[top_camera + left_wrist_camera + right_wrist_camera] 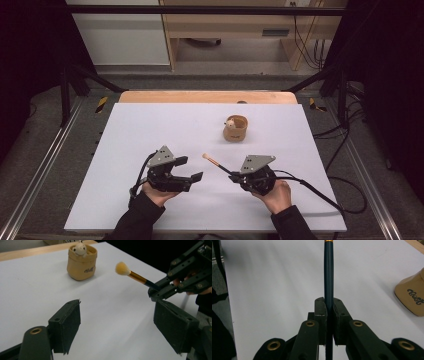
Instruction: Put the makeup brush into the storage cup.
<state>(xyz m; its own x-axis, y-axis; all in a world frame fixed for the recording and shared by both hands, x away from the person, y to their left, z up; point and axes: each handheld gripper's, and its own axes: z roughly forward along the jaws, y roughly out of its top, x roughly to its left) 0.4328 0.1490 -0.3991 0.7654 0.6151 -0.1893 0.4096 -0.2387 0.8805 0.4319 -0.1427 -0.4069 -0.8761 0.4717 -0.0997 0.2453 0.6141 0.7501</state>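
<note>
**Makeup brush in hand, holder not yet reached**

Item 1. Makeup brush (216,163): dark blue handle, gold ferrule, pale bristle head. Held by its handle in the right gripper (233,176), whose jaws were closed tight on the shaft, as the right gripper view confirmed. The brush was raised off the desk (150,130), bristle end pointing up and away toward the left gripper.

Item 2. Tan fabric holder (235,129): small soft pot with dark lettering on its side and a little plush figure (80,248) sitting inside. It stood upright toward the far side of the desk, well apart from the brush tip.

Item 3. Left gripper (192,170): jaws spread wide, holding nothing, hovering low over the white surface near the brush head.

Progress, as judged: the pick-up looked complete, the brush being firmly clamped. Likely remaining were carrying it to the holder, or handing it across to the open left gripper, then lowering it in and letting go.
</note>
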